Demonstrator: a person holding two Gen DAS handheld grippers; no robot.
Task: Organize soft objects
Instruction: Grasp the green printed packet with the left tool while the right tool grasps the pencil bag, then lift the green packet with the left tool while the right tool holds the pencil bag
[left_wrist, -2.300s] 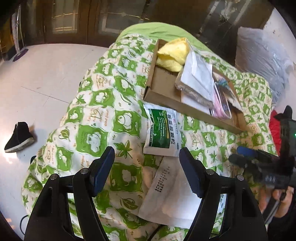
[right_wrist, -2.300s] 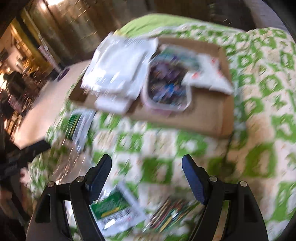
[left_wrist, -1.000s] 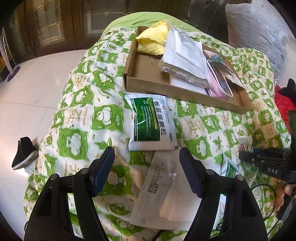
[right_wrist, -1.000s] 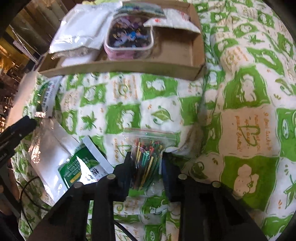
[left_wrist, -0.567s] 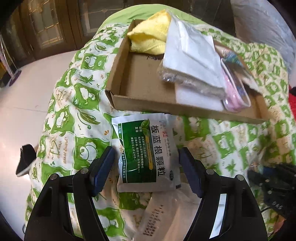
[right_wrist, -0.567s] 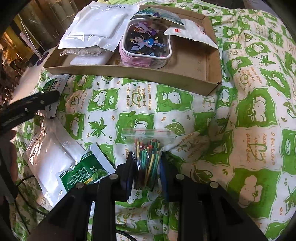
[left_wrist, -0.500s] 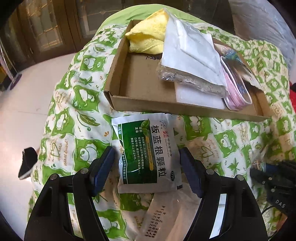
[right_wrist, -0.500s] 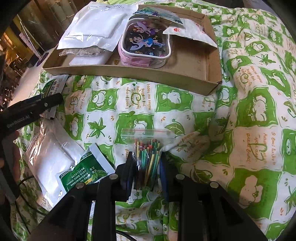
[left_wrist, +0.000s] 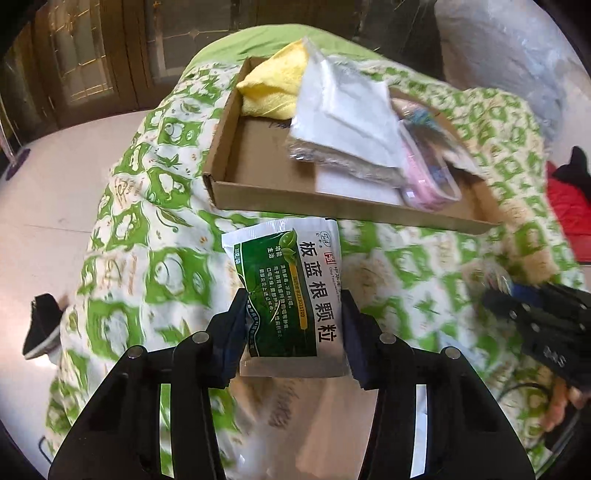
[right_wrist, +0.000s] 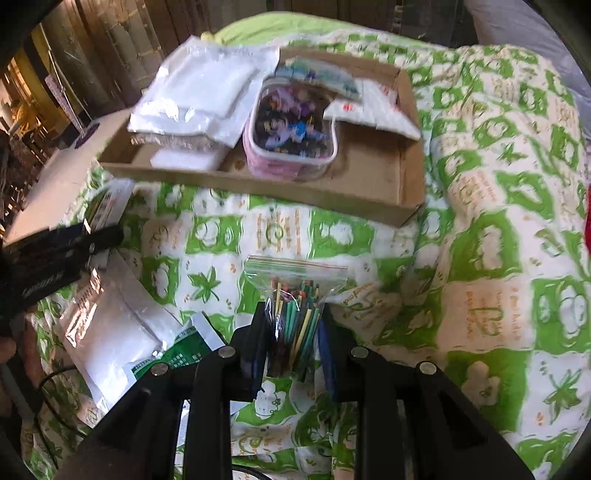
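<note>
A green-and-white sachet (left_wrist: 291, 266) with printed characters lies just in front of the cardboard tray (left_wrist: 258, 162) on the green-patterned quilt. My left gripper (left_wrist: 293, 314) is closing, and its pads press both side edges of the sachet's near half. The sachet stays sharp while the quilt behind it blurs. My right gripper (right_wrist: 293, 325) is shut on a clear zip bag of coloured sticks (right_wrist: 295, 280), held a little above the quilt in front of the tray (right_wrist: 369, 177). The left wrist view shows the right gripper (left_wrist: 535, 310) at its right edge.
The tray holds a yellow cloth (left_wrist: 273, 92), white plastic packets (left_wrist: 343, 110) and a pink cartoon pouch (right_wrist: 291, 129). A large white packet (right_wrist: 110, 332) and another green sachet (right_wrist: 177, 354) lie on the quilt. A black shoe (left_wrist: 40, 325) sits on the pale floor.
My left gripper came forward over the green sachet and its jaws narrowed onto it. My right gripper, still gripping the stick bag, rose slightly and tilted toward the tray.
</note>
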